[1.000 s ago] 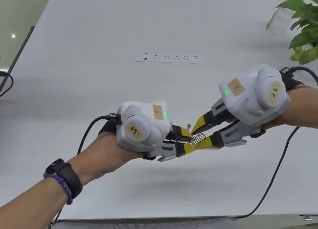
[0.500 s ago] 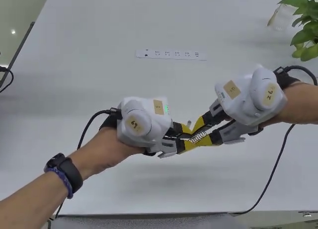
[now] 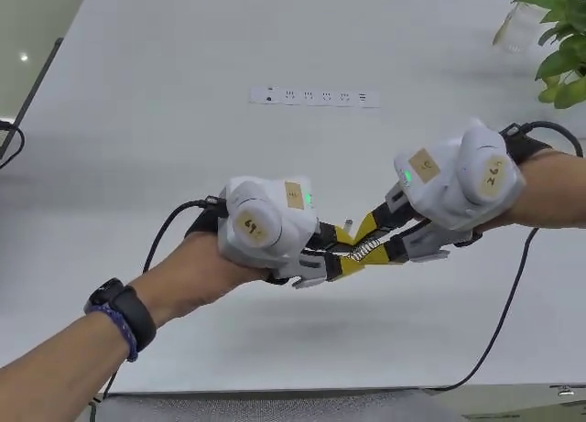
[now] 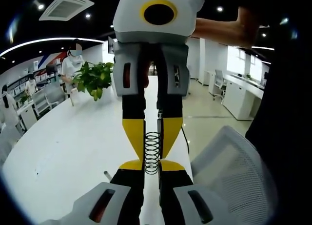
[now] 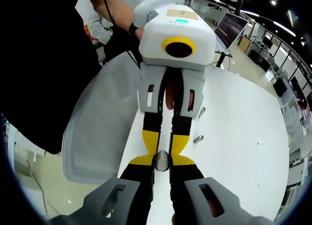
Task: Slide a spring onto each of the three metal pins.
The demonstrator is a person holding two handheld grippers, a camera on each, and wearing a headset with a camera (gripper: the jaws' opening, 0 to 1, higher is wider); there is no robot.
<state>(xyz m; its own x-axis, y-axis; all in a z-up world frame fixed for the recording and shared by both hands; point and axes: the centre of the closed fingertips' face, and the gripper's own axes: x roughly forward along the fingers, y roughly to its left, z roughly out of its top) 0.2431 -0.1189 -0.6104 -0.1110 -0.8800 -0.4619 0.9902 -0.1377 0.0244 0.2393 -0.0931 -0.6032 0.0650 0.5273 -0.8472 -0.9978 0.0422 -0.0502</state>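
Over the white table [image 3: 275, 56], my two grippers meet tip to tip. The right gripper [image 3: 383, 243] is shut on a small steel spring [image 3: 366, 250], seen end-on between its yellow fingertips [image 5: 141, 159]. In the left gripper view the spring [image 4: 152, 153] runs lengthwise from the right gripper [image 4: 152, 137] down to my left gripper [image 4: 152, 166]. The left gripper [image 3: 341, 257] is shut on a thin metal pin [image 4: 159, 132] that lies close beside the spring; I cannot tell if the pin is inside the coil. Two more pins [image 5: 198, 138] [image 5: 201, 112] lie on the table below.
A white power strip [image 3: 316, 97] lies flat further back on the table. A potted plant [image 3: 558, 47] stands at the far right corner. Cables trail from both grippers, one hanging over the near table edge [image 3: 504, 330]. A mesh office chair [image 5: 97, 132] stands beside the table.
The right gripper has edged a little left toward the left gripper, and the spring sits slightly nearer the left fingertips. Both grips are unchanged.
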